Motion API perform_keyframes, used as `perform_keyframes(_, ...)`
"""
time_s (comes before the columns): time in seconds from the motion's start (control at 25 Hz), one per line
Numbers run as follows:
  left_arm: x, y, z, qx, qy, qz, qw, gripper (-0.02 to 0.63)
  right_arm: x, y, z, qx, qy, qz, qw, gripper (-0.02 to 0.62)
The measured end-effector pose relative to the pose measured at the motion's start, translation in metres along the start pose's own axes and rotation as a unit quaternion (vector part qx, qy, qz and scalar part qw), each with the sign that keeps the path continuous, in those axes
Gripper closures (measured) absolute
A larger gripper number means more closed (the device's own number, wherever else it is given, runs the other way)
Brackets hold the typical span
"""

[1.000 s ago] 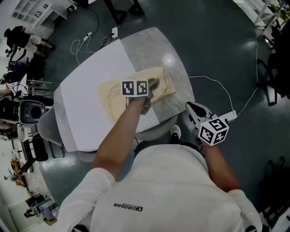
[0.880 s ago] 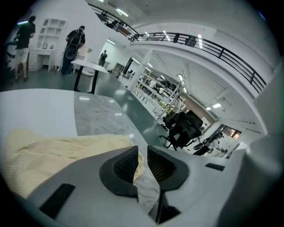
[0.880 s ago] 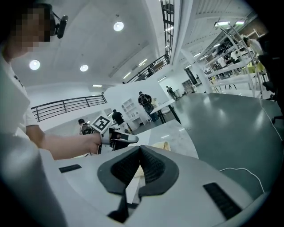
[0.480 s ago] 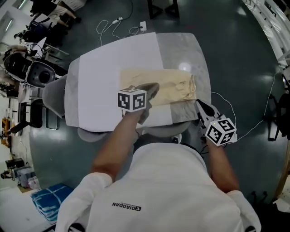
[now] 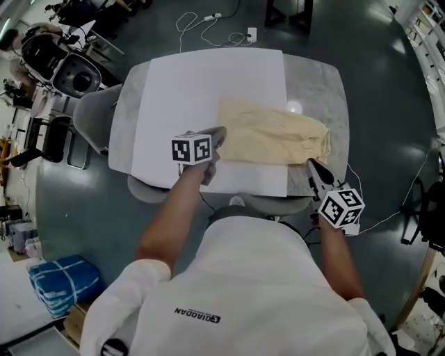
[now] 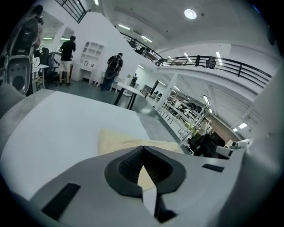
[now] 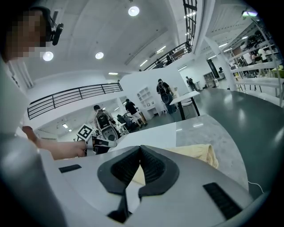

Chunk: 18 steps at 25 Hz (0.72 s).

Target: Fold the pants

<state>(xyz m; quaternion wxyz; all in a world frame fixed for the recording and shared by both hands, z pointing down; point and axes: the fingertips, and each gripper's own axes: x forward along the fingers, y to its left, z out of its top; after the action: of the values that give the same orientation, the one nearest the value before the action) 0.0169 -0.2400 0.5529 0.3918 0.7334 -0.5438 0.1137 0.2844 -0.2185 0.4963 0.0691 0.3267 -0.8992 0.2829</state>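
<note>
Pants (image 5: 274,135) lay spread on table (image 5: 313,76); left gripper (image 5: 220,131) clenched empty at their edge, right gripper (image 5: 311,165) clenched empty alongside.

There is one surface (image 5: 327,90), with one white sheet (image 5: 201,76) spread on it and one pair of cream pants (image 5: 278,135) lying on top. Two claws are in view, the left claw (image 5: 218,132) and the right claw (image 5: 311,164), and each carries one marker cube, the left cube (image 5: 191,148) and the right cube (image 5: 342,207). The floor holds two white cables, the far cable (image 5: 208,17) and the right-hand cable (image 5: 389,219), and one blue bundle (image 5: 59,288).
</note>
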Motion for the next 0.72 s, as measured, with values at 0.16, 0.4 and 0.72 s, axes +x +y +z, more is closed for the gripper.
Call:
perform_keyframes(0.16,0.007,0.053,-0.004,-0.027,0.011,0.017,0.9994,0.578,0.017,0.012,-0.005,-0.001,0.013,-0.014,1.000,0.574)
perform_keyframes(0.4,0.036,0.130,-0.022,-0.072,0.047,0.023,0.9960,0.575,0.043,0.032,-0.013,0.004,0.029,-0.049,0.998,0.574)
perform_keyframes(0.72,0.086,0.151,-0.036,-0.131,0.079,-0.036,0.9875,0.441,0.044,0.038,-0.027,0.014,0.039,-0.105,0.994,0.574)
